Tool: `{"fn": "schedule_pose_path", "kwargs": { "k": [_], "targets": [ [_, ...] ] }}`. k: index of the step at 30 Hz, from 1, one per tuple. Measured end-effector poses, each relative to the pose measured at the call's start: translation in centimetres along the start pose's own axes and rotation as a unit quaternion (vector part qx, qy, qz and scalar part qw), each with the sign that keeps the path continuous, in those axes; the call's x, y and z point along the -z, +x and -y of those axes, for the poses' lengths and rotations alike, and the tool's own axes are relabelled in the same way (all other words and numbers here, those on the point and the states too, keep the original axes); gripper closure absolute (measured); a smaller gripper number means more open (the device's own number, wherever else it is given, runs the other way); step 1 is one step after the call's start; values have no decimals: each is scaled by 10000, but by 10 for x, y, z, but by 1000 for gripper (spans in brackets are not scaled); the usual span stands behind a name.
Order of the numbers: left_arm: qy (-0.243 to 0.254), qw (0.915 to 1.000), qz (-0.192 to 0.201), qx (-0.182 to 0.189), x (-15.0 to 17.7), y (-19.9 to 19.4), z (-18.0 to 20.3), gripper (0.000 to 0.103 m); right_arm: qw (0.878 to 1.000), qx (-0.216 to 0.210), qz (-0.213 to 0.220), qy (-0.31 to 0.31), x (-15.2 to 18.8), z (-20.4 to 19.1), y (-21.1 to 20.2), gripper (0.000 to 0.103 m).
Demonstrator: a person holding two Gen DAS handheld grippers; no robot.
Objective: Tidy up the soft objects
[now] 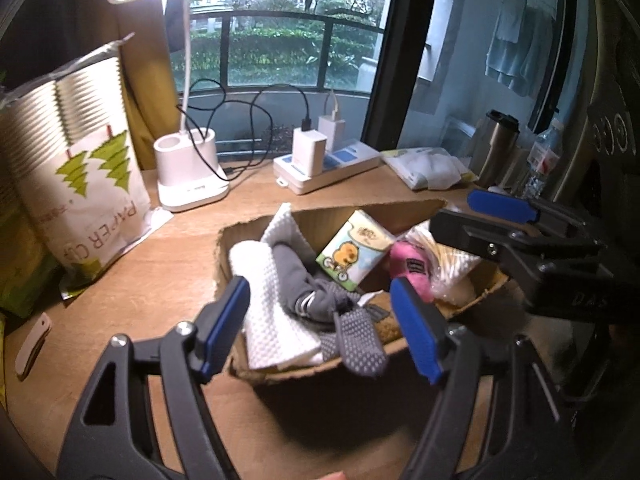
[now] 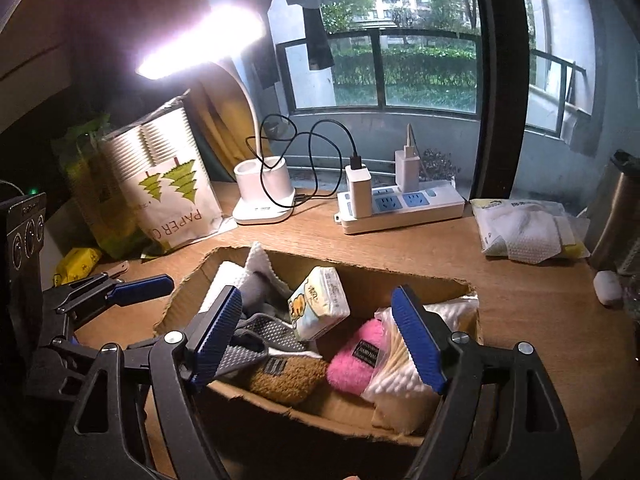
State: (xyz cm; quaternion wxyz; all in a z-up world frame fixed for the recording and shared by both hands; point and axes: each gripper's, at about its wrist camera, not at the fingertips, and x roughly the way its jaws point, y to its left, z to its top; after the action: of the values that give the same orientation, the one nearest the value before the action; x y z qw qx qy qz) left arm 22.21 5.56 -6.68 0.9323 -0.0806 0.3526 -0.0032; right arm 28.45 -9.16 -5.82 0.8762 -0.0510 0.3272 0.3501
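A cardboard box (image 1: 256, 228) (image 2: 360, 276) sits on the wooden desk, filled with soft things. Inside lie a white textured cloth (image 1: 272, 320), grey dotted socks (image 1: 352, 332) (image 2: 260, 332), a tissue pack with a cartoon print (image 1: 354, 254) (image 2: 316, 308), a pink fluffy pouch (image 1: 412, 266) (image 2: 352, 364), a brown fuzzy item (image 2: 288, 380) and a bag of cotton swabs (image 1: 452, 268) (image 2: 400, 380). My left gripper (image 1: 320, 328) hovers open over the box's near side, nothing between its pads. My right gripper (image 2: 320, 340) is open above the box too, holding nothing.
A white desk lamp (image 1: 192, 172) (image 2: 264, 196), a power strip with chargers (image 1: 328, 164) (image 2: 400, 204) and a paper-cup bag (image 1: 80, 184) (image 2: 168, 196) stand behind the box. A pack of white wipes (image 1: 428, 166) (image 2: 528, 228), a steel tumbler (image 1: 496, 144) and a bottle (image 1: 540, 160) stand at the right.
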Motion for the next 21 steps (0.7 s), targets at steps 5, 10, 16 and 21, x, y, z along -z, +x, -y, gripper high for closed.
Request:
{"fn": "schedule_pose_path", "kwargs": {
  "k": [5, 10, 16, 21],
  "targets": [
    [33, 9999, 116, -10, 7, -21, 3, 29, 9999, 71, 71, -27, 7, -9, -21, 23],
    [40, 9997, 227, 54, 16, -43, 7, 29, 9997, 162, 155, -18, 16, -16, -42, 23],
    [79, 9994, 323, 57, 30, -67, 13, 28, 9993, 255, 263, -24, 30, -26, -67, 23],
    [87, 9989, 463, 64, 39, -89, 18, 28, 9988, 335, 353, -32, 42, -34, -88, 23]
  ]
}}
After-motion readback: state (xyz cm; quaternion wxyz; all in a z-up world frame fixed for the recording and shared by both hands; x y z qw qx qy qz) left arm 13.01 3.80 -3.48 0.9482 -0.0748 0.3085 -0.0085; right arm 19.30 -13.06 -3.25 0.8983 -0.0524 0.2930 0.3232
